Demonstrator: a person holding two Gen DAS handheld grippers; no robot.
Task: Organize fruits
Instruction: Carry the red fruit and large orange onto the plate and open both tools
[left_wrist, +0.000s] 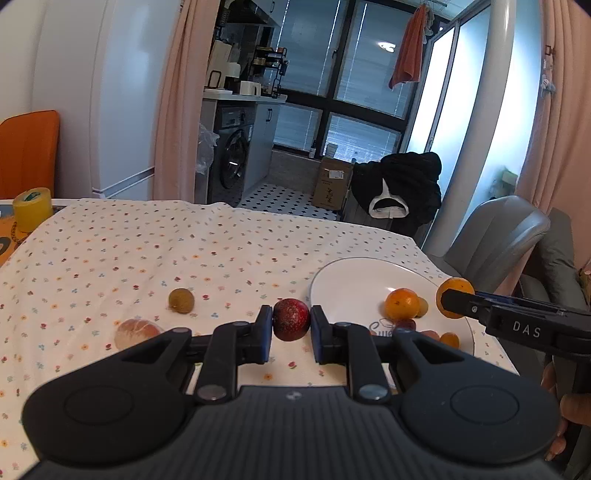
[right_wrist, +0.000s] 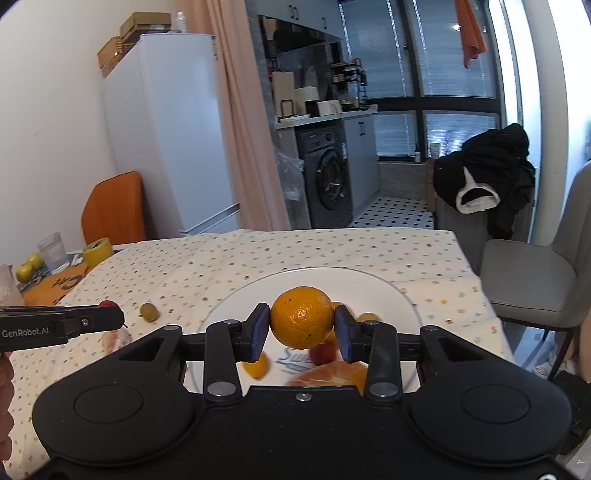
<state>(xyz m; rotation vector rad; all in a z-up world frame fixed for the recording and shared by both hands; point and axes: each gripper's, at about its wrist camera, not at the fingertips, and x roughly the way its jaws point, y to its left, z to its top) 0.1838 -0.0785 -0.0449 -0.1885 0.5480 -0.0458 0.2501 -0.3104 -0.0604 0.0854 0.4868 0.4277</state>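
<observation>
A dark red plum (left_wrist: 291, 319) is sitting clamped between the blue pads of the left gripper (left_wrist: 291, 330), lifted above the flowered tablecloth (left_wrist: 147, 251) just left of the white plate (left_wrist: 354, 273). The left gripper is pointing forward, held about level, its jaws pressing the plum from both sides. Across from it, the right gripper (right_wrist: 302, 328) is grasping a whole orange (right_wrist: 301, 316) and holding it in the air over the plate, also roughly level; from the left wrist view its black finger is reaching in from the right with the orange at its tip. A hand (left_wrist: 561, 417) is showing under that gripper's handle at the right edge.

On the plate are lying another orange (left_wrist: 402, 303), a small red fruit (right_wrist: 322, 353), small yellow-orange fruits and a peeled segment (right_wrist: 328, 374). On the cloth to the left are resting a small greenish fruit (left_wrist: 181, 300) and a pale peeled piece (left_wrist: 136, 332). A yellow tape roll (left_wrist: 32, 208) is standing at the table's far left.
</observation>
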